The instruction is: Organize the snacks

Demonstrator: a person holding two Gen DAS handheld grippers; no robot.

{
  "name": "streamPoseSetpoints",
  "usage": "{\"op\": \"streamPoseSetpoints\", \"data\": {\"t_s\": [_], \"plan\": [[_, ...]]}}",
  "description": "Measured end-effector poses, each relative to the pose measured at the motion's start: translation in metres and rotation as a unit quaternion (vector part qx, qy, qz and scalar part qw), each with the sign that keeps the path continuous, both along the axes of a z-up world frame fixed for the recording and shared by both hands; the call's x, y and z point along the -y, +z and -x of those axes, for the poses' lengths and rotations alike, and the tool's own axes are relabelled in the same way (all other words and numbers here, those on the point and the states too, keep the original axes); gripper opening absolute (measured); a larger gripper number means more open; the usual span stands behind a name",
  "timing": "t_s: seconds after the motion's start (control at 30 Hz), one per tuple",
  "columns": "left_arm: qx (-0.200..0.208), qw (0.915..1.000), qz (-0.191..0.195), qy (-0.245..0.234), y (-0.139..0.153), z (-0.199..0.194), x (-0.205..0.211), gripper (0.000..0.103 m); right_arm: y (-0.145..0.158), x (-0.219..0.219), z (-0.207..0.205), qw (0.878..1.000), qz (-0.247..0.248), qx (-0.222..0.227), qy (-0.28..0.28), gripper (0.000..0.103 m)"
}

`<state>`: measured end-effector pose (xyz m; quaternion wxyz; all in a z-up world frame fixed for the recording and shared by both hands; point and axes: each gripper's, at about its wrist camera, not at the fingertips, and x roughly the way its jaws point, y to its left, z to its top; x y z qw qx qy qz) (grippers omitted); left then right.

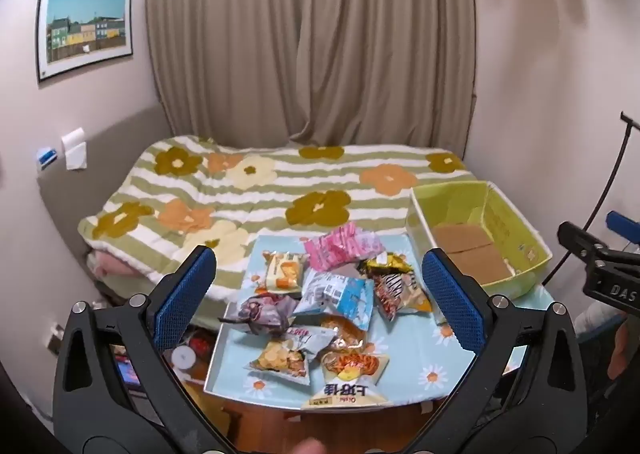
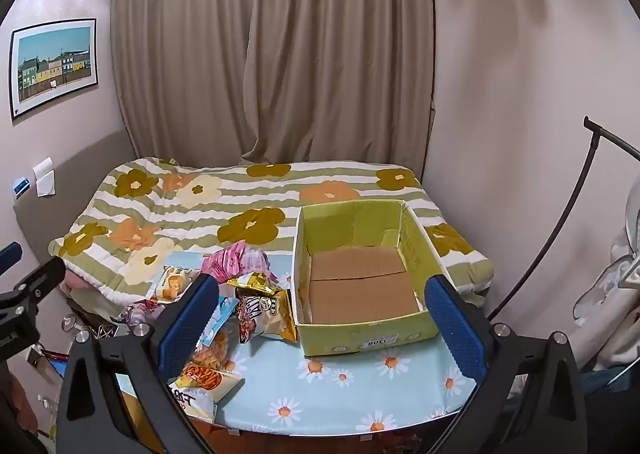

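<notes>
Several snack bags lie in a loose heap (image 1: 324, 306) on a small table with a light blue daisy cloth (image 1: 404, 366). Among them are a pink bag (image 1: 342, 248), a light blue bag (image 1: 340, 292) and an orange chip bag (image 1: 348, 378). To the heap's right stands a yellow-green cardboard box (image 2: 360, 278), with only its brown bottom showing inside. My left gripper (image 1: 320, 294) hovers open above the heap, nothing between its blue pads. In front of the box my right gripper (image 2: 320, 330) hangs open and holds nothing. The heap (image 2: 224, 318) lies to its left.
A bed with a green-striped flower blanket (image 1: 280, 189) lies right behind the table. Beige curtains (image 1: 312, 37) hang at the back and a framed picture (image 1: 84, 29) is on the left wall. A black stand (image 2: 560, 221) curves up at the right.
</notes>
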<state>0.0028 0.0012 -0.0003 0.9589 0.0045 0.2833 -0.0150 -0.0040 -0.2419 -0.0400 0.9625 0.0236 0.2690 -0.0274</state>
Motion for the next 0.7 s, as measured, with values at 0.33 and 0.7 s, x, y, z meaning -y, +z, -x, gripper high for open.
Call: {"op": "streamPoseSetpoints", "data": {"t_s": [0.33, 0.7], "plan": [[0.041, 0.9992, 0.001, 0.004, 0.001, 0.008, -0.004, 0.102, 0.0, 0.002, 0.0, 1.0, -0.001, -0.002, -0.001, 0.102], [0.029, 0.9995, -0.01, 0.002, 0.002, 0.005, 0.003, 0.102, 0.005, 0.002, -0.004, 1.0, -0.002, -0.002, -0.001, 0.102]]}}
